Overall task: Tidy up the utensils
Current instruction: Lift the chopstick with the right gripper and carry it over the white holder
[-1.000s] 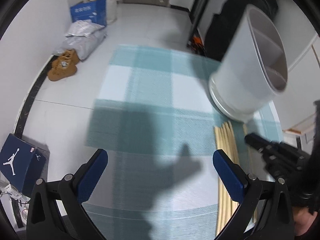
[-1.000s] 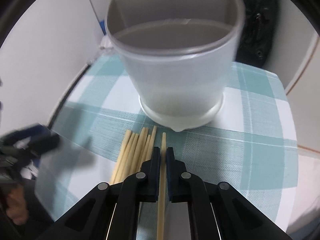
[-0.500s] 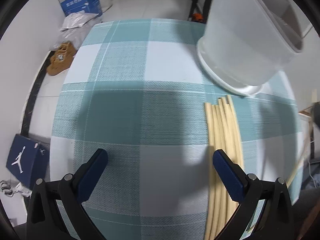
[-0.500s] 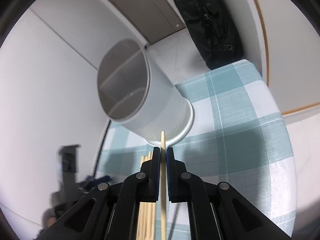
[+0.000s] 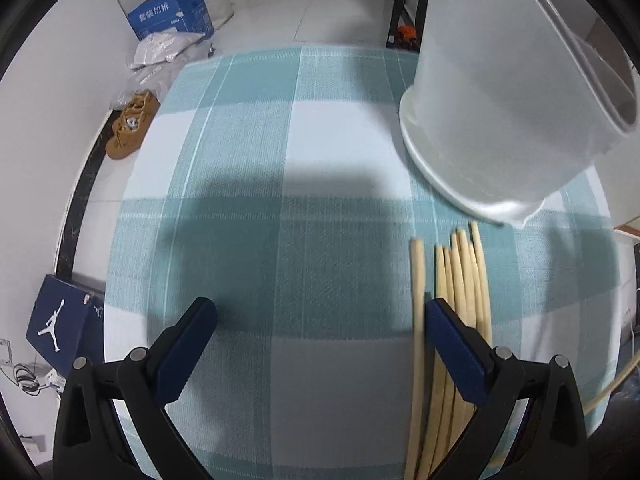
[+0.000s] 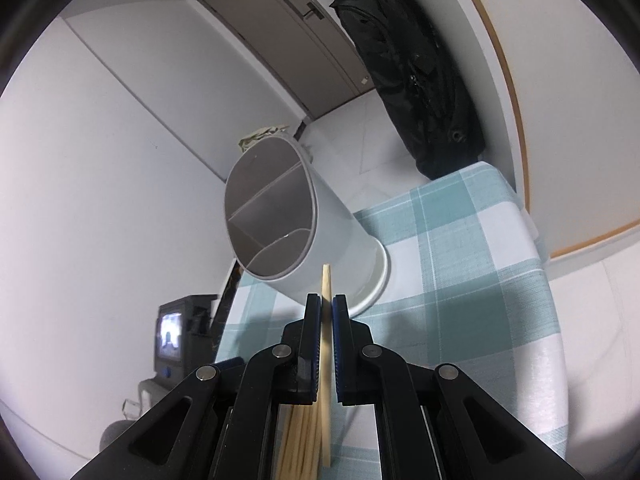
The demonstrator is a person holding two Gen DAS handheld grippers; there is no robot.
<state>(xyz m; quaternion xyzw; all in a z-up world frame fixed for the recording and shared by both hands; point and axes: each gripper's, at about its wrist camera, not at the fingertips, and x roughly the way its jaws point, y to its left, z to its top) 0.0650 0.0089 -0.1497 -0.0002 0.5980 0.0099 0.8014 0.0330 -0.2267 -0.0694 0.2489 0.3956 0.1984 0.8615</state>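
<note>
A white divided utensil holder [image 5: 500, 112] stands on the teal checked tablecloth [image 5: 280, 240] at the right. Several wooden chopsticks [image 5: 460, 280] lie in a bundle in front of it. My left gripper [image 5: 320, 344] is open and empty, low over the cloth, its right finger at the left side of the bundle. My right gripper [image 6: 327, 308] is shut on a single chopstick [image 6: 326, 280], lifted above the table, its tip pointing toward the holder [image 6: 288, 220]. The rest of the bundle [image 6: 300, 432] shows below the right gripper.
The table edge curves at the left and front. On the floor beyond it are a blue shoebox [image 5: 60, 320], brown shoes [image 5: 132, 124], bags and a blue carton [image 5: 172, 16]. A black bag [image 6: 420, 72] hangs against the wall on the right.
My right gripper has lifted one chopstick off the table and tilted upward. My left gripper has moved forward over the cloth and closer to the bundle.
</note>
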